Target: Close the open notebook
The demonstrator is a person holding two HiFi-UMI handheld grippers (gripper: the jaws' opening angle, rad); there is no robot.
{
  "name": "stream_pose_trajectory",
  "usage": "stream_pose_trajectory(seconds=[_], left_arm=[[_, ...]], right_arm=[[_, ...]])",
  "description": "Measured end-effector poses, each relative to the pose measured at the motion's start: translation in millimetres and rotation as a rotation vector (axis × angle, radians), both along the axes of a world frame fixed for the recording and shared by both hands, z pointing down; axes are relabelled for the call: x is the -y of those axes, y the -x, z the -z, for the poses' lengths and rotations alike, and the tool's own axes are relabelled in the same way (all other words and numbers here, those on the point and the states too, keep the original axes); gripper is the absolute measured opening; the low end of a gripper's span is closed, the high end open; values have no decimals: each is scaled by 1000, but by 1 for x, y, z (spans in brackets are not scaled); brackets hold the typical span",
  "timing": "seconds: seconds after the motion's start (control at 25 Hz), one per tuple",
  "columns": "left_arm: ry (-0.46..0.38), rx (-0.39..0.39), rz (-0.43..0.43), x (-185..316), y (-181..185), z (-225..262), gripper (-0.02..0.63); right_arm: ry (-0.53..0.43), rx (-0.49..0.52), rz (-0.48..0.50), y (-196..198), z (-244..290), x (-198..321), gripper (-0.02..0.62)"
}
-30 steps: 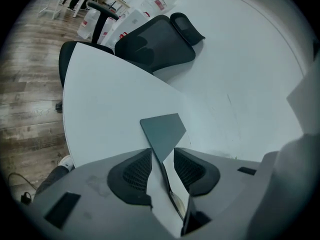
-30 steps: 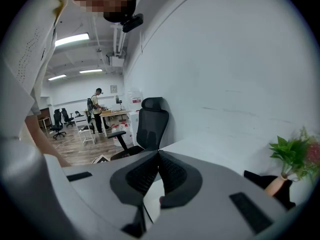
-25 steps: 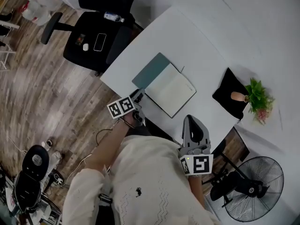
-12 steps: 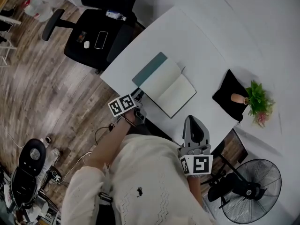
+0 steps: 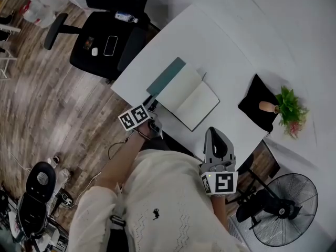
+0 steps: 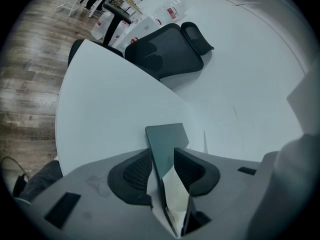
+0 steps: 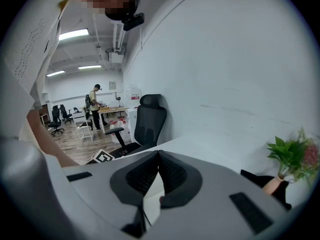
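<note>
An open notebook (image 5: 193,97) with pale pages lies on the white table (image 5: 226,41) near its front edge. Its teal cover (image 5: 166,75) forms the left half and is tilted up off the table. My left gripper (image 5: 151,114) is shut on that cover's near corner. In the left gripper view the teal cover (image 6: 167,143) runs upright between the two black pads, with white pages showing below it. My right gripper (image 5: 213,134) hangs off the table's front edge, right of the notebook. It is shut, with tips touching (image 7: 159,156) and nothing between them.
A black cloth (image 5: 255,112) with a small potted plant (image 5: 289,109) lies on the table's right side. A black office chair (image 5: 102,43) carrying a phone stands beyond the table's left edge. A floor fan (image 5: 281,209) stands at lower right.
The teal cover, flat on the table a second ago, has risen and swung a little toward the pages, held in my left gripper. The right gripper has stayed put.
</note>
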State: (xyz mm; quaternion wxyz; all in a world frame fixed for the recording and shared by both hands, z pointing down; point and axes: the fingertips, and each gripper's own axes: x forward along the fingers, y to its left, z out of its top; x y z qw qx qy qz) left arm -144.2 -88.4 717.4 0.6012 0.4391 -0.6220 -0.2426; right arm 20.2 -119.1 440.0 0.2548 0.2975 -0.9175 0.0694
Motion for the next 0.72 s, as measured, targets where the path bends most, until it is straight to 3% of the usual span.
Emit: stream_pose_trajectory(seconds=[0.72], left_arm=[[-29,53,-71,3,21,1,77]], right_arm=[[1,5,-28,11,-1,-10,2]])
